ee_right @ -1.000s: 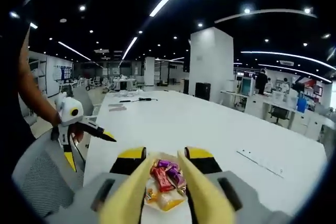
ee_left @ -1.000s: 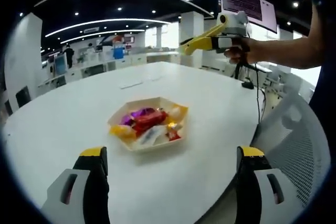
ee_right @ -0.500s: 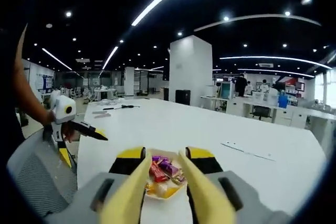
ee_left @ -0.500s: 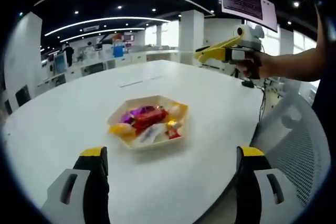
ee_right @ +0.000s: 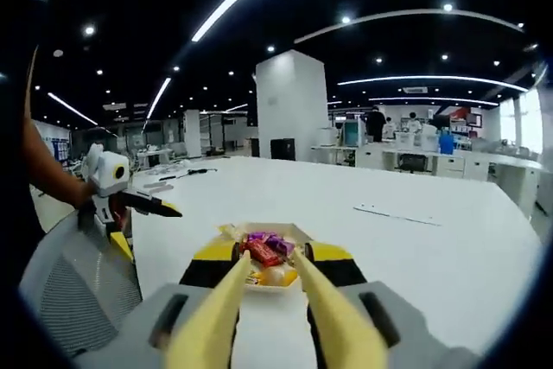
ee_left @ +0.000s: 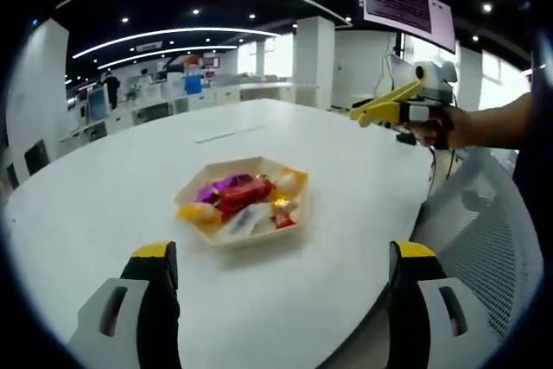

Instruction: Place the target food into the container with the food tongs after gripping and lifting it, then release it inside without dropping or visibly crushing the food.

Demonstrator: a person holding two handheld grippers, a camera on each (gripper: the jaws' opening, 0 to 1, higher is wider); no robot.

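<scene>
In the left gripper view, the left gripper [ee_left: 281, 278] stands with its black, yellow-tipped jaws spread wide and nothing between them, low over the white table [ee_left: 104, 187]; ahead of it and midway between the jaws sits the hexagonal container [ee_left: 244, 203], heaped with wrapped sweets [ee_left: 244, 196] in red, purple, yellow and white. Further right in the same view, beyond the container and well above the table, the right gripper [ee_left: 406, 103] is held in a hand [ee_left: 441, 127], and the yellow food tongs [ee_left: 384, 105] reach out from it towards the left. In the right gripper view the tongs' two yellow arms [ee_right: 276, 300] rise from the bottom and narrow towards their tips, which frame the container from the near side; the jaws behind them look closed on the tongs' handles, and the tips have a gap between them with no food in it. Off to the left of this view the left gripper [ee_right: 121, 205] hangs beside the table edge, near a mesh chair back [ee_right: 73, 291]. The step in hand appears to be the approach for a grip: it would go best if the tongs come down over one sweet on top of the heap, straddle it across its narrow side, and close gently enough to hold the wrapper without flattening it
</scene>
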